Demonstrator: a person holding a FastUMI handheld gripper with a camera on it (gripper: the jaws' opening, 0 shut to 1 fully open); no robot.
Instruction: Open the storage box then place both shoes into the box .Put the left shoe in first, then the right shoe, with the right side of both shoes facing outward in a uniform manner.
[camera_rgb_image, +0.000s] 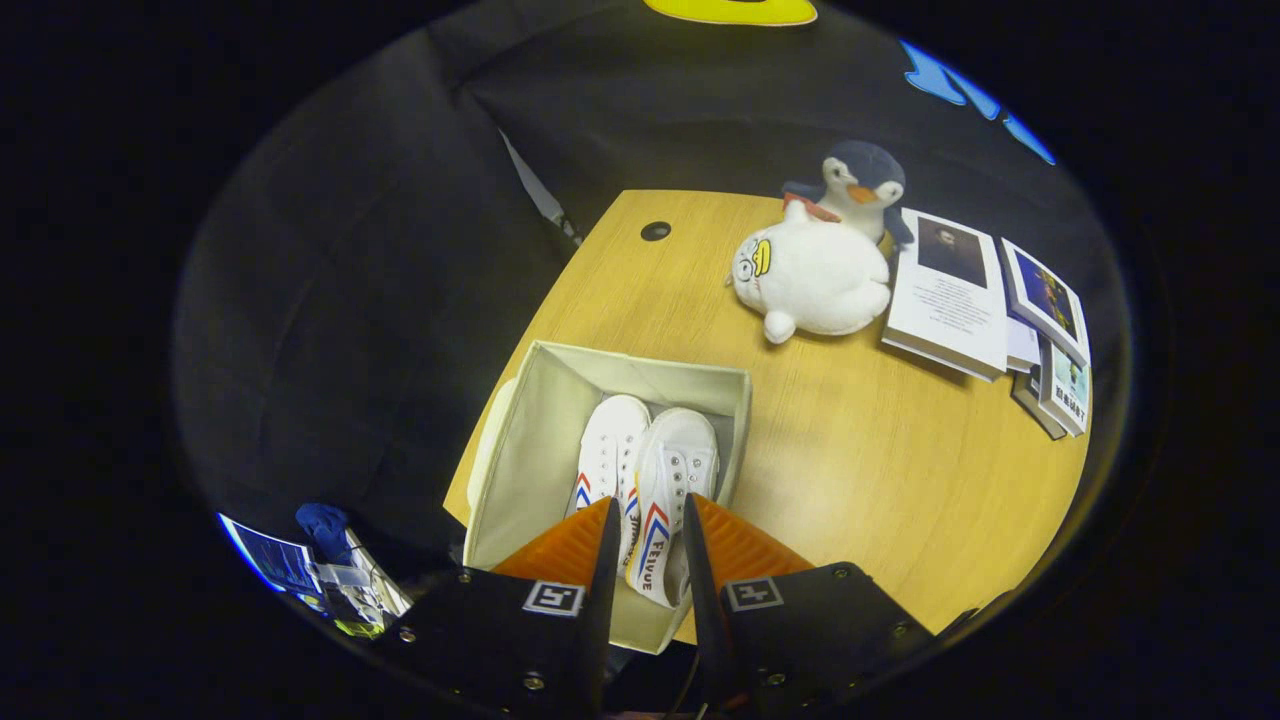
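An open beige fabric storage box (640, 362) stands at the near left corner of the wooden table (880, 470). Two white sneakers with red and blue stripes lie side by side inside it, toes pointing away from me: one shoe (610, 445) on the left, the other (675, 470) on the right with its striped side up. My gripper (650, 505) hovers above the box's near end, and its fingers are a little apart. The right shoe's heel shows through the gap below them. A pale flap, possibly the lid (490, 430), hangs at the box's left side.
Beyond the box, a white plush toy (815, 280) and a penguin plush (860, 185) sit at the table's far side. Books (950, 295) and booklets (1050, 340) lie to their right. A cable hole (655, 231) is near the far edge. Clutter (320, 570) lies below the table's left side.
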